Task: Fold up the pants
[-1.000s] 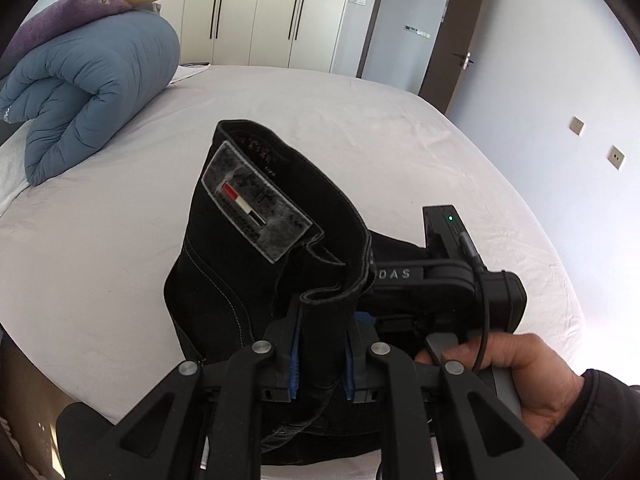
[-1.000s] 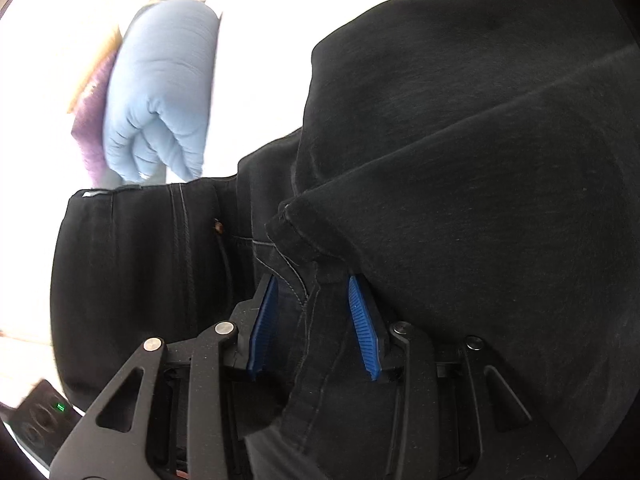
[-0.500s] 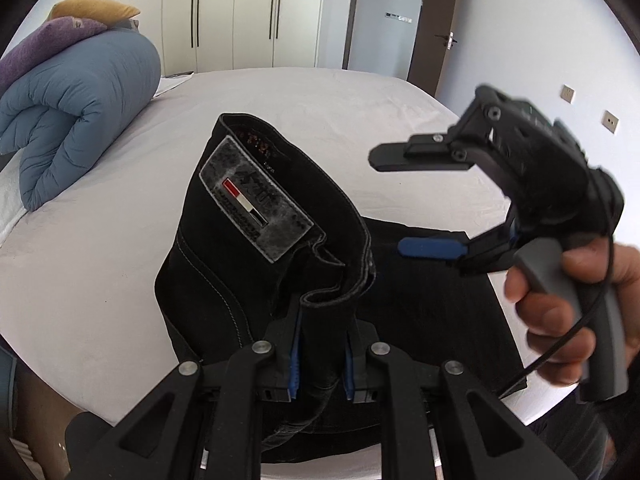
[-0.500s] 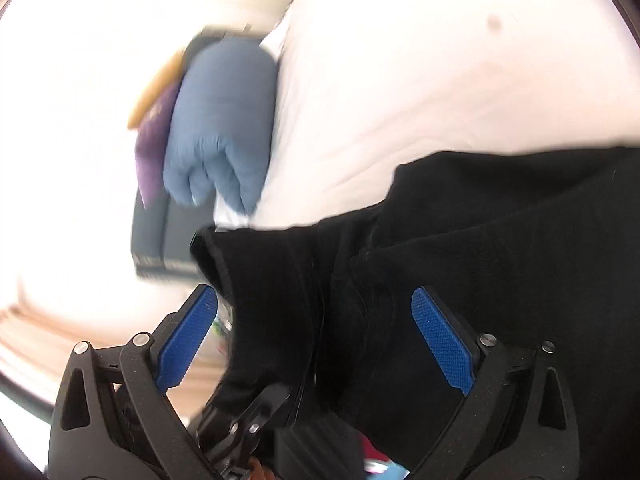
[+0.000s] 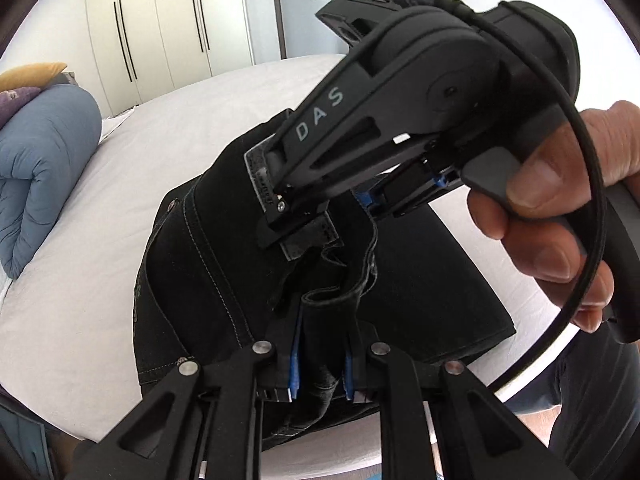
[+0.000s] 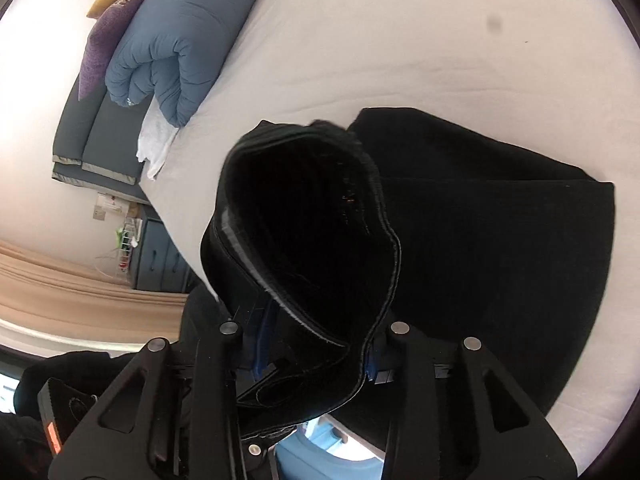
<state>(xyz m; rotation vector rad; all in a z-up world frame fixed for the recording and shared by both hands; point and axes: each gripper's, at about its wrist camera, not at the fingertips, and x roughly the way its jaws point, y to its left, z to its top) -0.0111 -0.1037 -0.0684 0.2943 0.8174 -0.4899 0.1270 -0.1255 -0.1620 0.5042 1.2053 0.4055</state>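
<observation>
Black pants (image 5: 208, 280) lie partly folded on the white bed, with the waistband end lifted. My left gripper (image 5: 320, 364) is shut on a bunch of the waistband fabric near the bed's front edge. My right gripper (image 5: 320, 216) reaches in from the right above it, with its jaws around the waistband at the grey label (image 5: 260, 176). In the right wrist view the raised waistband (image 6: 312, 240) stands between the right gripper's (image 6: 316, 360) blue pads, which sit close on the cloth. The folded legs (image 6: 500, 240) lie flat to the right.
A rolled blue duvet (image 5: 44, 168) with purple and yellow pillows lies at the bed's far left. The white bed sheet (image 5: 100, 280) spreads around the pants. Wardrobe doors (image 5: 160, 32) and a door stand beyond. A grey headboard (image 6: 92, 136) and a bedside drawer unit show.
My right gripper let go of the folded legs, opened, swung over and closed on the raised waistband by the label. My left gripper kept its hold.
</observation>
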